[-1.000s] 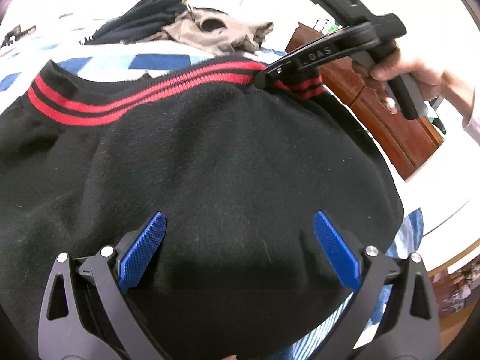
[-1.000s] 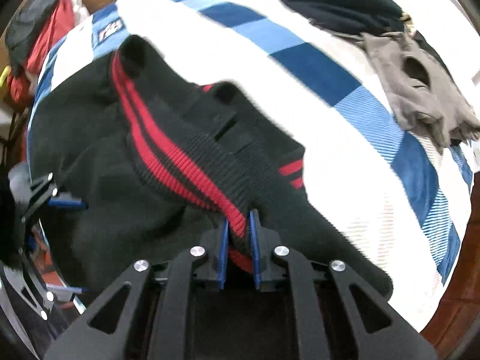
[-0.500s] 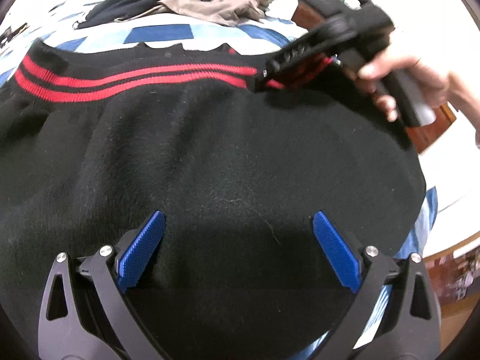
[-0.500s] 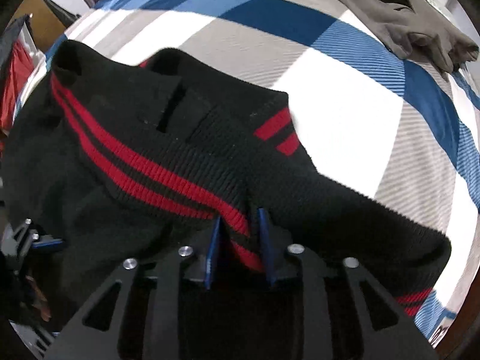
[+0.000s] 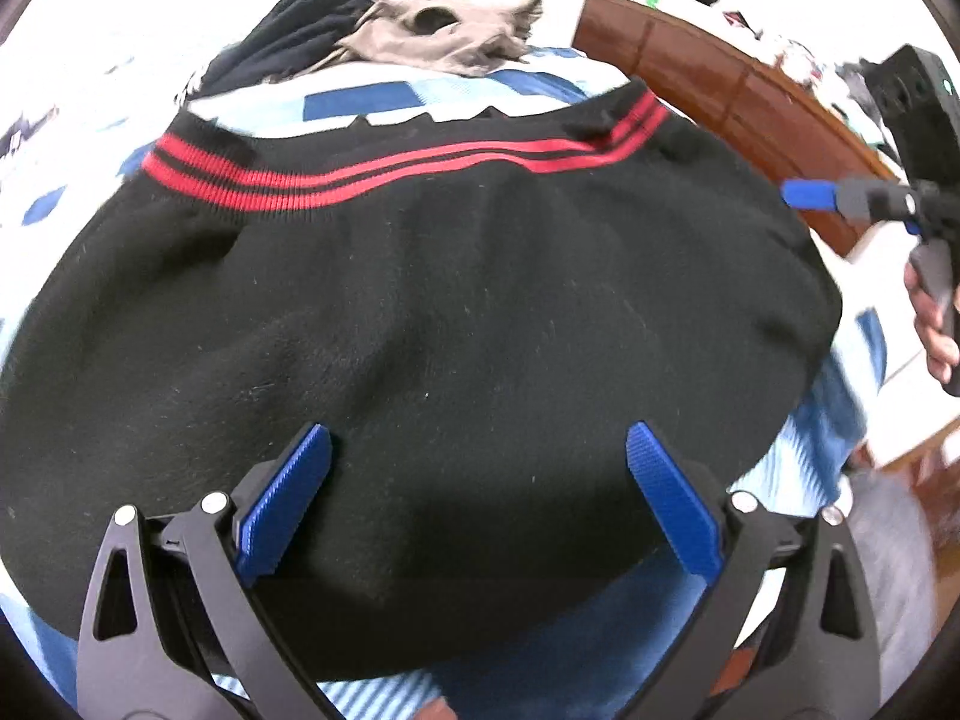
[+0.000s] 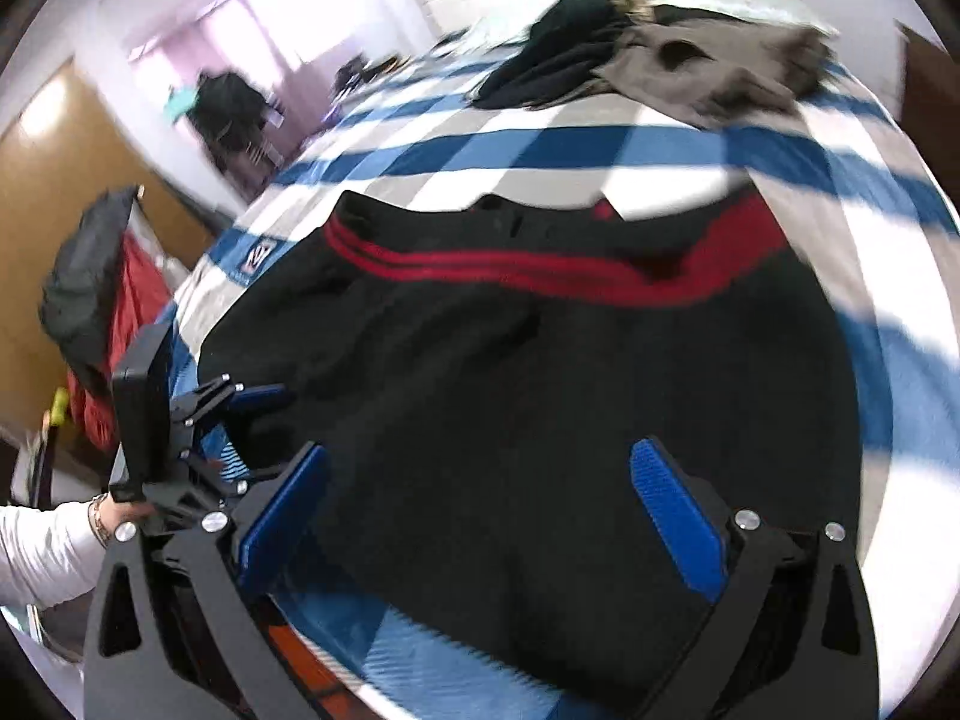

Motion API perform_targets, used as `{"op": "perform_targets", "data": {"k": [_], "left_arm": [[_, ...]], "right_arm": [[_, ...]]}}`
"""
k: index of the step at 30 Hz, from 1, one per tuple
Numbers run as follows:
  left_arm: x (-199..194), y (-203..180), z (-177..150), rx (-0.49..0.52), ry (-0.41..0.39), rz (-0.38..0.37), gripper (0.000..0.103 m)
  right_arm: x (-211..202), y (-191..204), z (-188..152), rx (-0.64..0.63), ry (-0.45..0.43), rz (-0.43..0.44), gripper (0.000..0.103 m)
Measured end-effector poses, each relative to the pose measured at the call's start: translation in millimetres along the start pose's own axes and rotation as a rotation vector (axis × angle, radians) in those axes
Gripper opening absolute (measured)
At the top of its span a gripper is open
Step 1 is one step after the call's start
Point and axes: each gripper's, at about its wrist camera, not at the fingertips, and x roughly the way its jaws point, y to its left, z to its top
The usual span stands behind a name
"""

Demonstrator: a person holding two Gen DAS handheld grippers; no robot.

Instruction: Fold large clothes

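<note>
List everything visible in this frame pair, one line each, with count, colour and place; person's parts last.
sweater: one, black with red stripes, flat on the bed, near both grippers
bedspread: one, blue, white and grey checks, under the sweater
clothes pile: dark and taupe garments, far end of the bed
wooden furniture: brown, right of the bed
hanging clothes: dark and red, left of the bed
left gripper: black, blue pads, open above the sweater
right gripper: black, blue pads, jaws opening, nothing between them
hand: one, on the right gripper's handle
</note>
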Motion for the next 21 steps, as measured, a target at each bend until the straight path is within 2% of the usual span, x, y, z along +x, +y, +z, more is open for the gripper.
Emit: {"op": "perform_targets", "data": {"k": [4,7,9,15,19,21], "left_arm": [[5,6,2,-0.053,0.008,-0.02,0.097],[9,4,2,-0.055,0.01,-0.016,0.097],[11,6,1,-0.056,0.006,-0.016,0.098],[19,5,1,-0.046,0.012,-0.004,0.098],[12,4,2,-0.044,0.016,-0.006,0.098],[-1,2,-1,-0.042,0.024,0.022,0.098]], "right_arm": [[14,-31,-35,0.151,-0.038,-0.038,0.098],[21,-46,-44,0.214,-0.104,-0.004,0.098],[30,-49,-40,0.227,-0.122,-0.029,0.098],[50,-42,-34,0.263,-0.104,-0.154,0.099],[48,-43,-37,0.272,-0.091,-0.146,0.099],[36,-42,-41,0.27,-0.089,-0.118,0.098]]}}
